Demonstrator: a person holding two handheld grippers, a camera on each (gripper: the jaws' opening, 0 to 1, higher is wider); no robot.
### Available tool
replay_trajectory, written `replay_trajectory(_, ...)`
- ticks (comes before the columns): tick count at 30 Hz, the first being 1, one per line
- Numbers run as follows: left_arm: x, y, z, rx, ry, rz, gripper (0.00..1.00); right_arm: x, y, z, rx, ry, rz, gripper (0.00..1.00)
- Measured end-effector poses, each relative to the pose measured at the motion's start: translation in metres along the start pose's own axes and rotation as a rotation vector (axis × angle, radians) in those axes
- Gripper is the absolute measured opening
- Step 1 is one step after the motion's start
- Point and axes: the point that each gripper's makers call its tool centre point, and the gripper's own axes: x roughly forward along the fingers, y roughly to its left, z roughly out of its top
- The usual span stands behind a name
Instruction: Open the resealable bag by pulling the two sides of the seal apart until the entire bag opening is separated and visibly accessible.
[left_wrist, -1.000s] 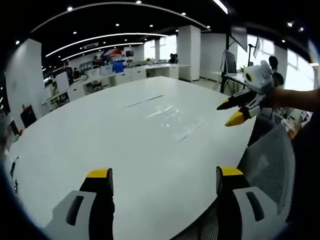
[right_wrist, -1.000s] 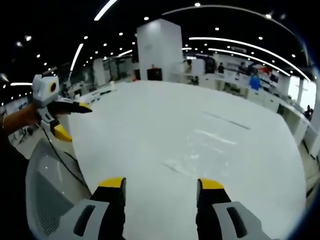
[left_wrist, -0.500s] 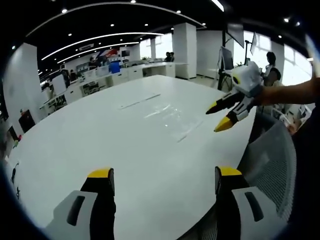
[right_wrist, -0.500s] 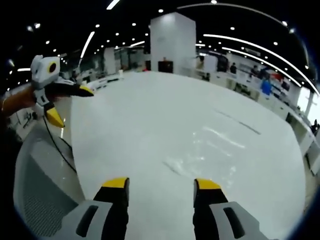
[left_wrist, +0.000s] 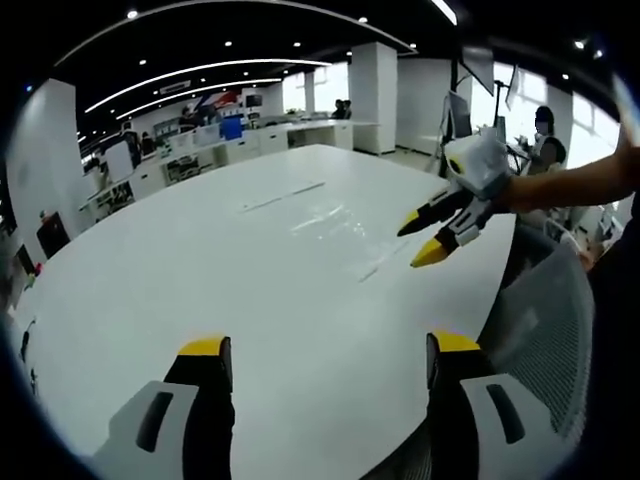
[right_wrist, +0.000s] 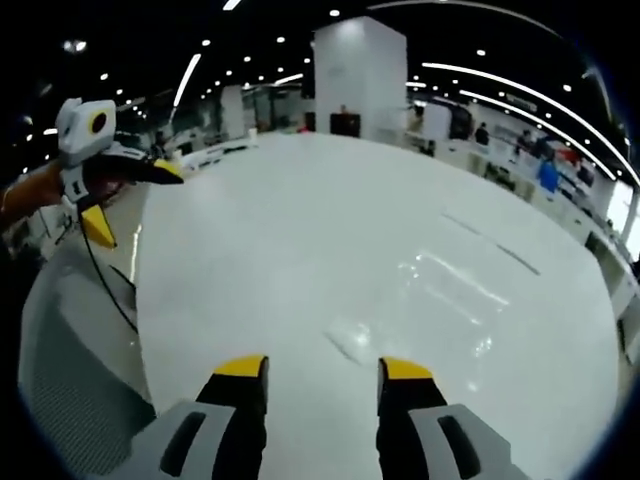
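A clear resealable bag (left_wrist: 345, 228) lies flat on the white table (left_wrist: 200, 270), hard to see but for glints. In the left gripper view my left gripper (left_wrist: 330, 348) is open and well short of the bag, over the table's near edge. My right gripper (left_wrist: 415, 243) comes in from the right, jaws apart, hovering at the bag's right side. In the right gripper view the bag (right_wrist: 430, 300) lies just ahead of my open right gripper (right_wrist: 322, 368), its near corner close to the jaw tips. The left gripper (right_wrist: 138, 205) hangs open at the far left, off the table's edge.
A grey mesh chair (left_wrist: 545, 320) stands at the table's near edge, between my hands, and it also shows in the right gripper view (right_wrist: 70, 370). Thin strips (left_wrist: 285, 197) lie on the table beyond the bag. Desks, a column and people fill the office behind.
My right gripper has come down and forward toward the bag, and its jaws have narrowed a little. The left gripper has barely moved.
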Motion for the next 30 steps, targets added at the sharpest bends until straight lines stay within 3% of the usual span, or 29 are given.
replay_trajectory(3,0.001,0.001,0.0,-0.006,0.003,-0.001,0.78,0.005,-0.001,-0.001,-0.015,0.013,0.005,0.31)
replay_trajectory(8,0.005,0.003,-0.002,-0.007,0.008,-0.004,0.79,0.027,-0.015,-0.002,-0.065,0.036,0.013,0.28)
replay_trajectory(14,0.006,0.005,-0.004,-0.01,0.019,-0.006,0.81,0.038,-0.02,-0.001,-0.088,0.044,0.022,0.26)
replay_trajectory(22,0.011,0.006,-0.007,-0.018,0.022,-0.003,0.8,0.061,-0.026,-0.011,-0.128,0.103,0.06,0.14)
replay_trajectory(30,0.014,0.003,-0.014,-0.019,0.043,-0.01,0.8,0.073,-0.03,-0.018,-0.14,0.142,0.07,0.12)
